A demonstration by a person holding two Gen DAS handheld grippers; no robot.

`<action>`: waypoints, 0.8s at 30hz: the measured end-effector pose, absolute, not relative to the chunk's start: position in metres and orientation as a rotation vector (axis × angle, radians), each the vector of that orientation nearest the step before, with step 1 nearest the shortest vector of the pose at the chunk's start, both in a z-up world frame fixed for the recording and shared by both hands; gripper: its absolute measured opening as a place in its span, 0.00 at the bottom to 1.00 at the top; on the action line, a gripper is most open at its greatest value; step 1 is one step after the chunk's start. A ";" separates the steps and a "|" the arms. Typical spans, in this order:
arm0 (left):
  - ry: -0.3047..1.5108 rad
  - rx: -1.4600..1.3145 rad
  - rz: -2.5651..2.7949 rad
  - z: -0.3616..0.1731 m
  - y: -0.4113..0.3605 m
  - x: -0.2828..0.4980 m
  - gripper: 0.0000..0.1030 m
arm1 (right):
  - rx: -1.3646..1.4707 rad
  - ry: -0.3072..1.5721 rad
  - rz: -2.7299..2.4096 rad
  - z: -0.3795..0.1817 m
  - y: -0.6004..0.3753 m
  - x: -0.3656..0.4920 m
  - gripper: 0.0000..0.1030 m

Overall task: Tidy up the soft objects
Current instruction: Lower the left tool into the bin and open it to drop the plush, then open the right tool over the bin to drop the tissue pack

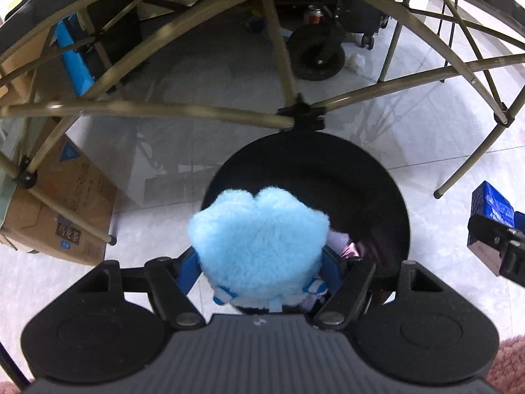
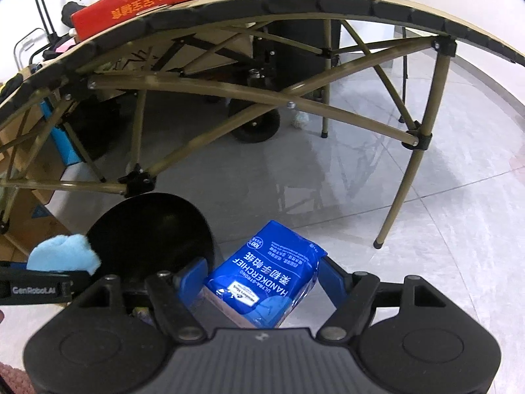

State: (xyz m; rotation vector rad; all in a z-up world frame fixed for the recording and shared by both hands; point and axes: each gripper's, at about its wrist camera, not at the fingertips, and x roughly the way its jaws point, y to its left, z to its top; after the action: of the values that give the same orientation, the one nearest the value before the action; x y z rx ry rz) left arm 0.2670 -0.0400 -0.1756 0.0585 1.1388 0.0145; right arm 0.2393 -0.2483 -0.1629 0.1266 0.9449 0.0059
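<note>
A round black bin (image 1: 308,177) is seen standing on the pale tiled floor (image 1: 426,124), just in front of the folding frame of a tabletop (image 2: 295,3); every place below is given relative to that bin.

The left tongs (image 1: 262,266) are clenched on a fluffy light-blue plush toy (image 1: 259,236), which is pressed between the blue pads (image 1: 188,272) and held directly above the near rim of the bin, its furry end reaching over the opening. Some pink and pale soft material (image 1: 347,246) is glimpsed inside the bin, beside the toy; what it is cannot be told.

The right tongs (image 2: 262,279) are clenched on a blue pack of handkerchief tissues (image 2: 269,275), gripped at both sides by the blue pads (image 2: 193,279). The pack is held just beside the bin, to its right, above the floor and outside the rim. From the right wrist view the plush toy (image 2: 64,256) is seen at the bin's left edge.

Beyond the bin, under the tabletop, a black wheel (image 1: 316,54) is seen. To the bin's left a cardboard box (image 1: 59,203) rests on the floor. A red carton (image 2: 154,0) lies on the tabletop.
</note>
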 end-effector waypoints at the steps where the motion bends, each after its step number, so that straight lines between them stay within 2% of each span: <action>1: 1.133 0.063 0.013 -0.175 -0.044 0.268 0.72 | 0.127 0.944 0.001 -0.163 -0.250 0.239 0.71; 3: 1.122 0.071 0.011 -0.174 -0.051 0.269 0.78 | 0.130 0.944 -0.006 -0.163 -0.252 0.239 0.71; 5: 1.114 0.076 0.008 -0.171 -0.057 0.270 0.95 | 0.128 0.943 -0.011 -0.163 -0.254 0.238 0.71; 6: 1.109 0.082 0.012 -0.170 -0.060 0.270 1.00 | 0.128 0.944 -0.013 -0.163 -0.254 0.238 0.71; 13: 1.128 0.107 0.009 -0.173 -0.064 0.271 1.00 | 0.130 0.947 -0.024 -0.165 -0.257 0.239 0.71; 24: 1.135 0.121 0.096 -0.169 -0.029 0.263 1.00 | 0.103 0.951 0.014 -0.165 -0.232 0.246 0.71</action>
State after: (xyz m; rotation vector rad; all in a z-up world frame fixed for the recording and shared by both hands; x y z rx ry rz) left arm 0.2629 -0.0291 -0.1692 0.1210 1.1347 0.0956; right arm 0.2464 -0.2324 -0.1649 0.1035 0.9514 0.0136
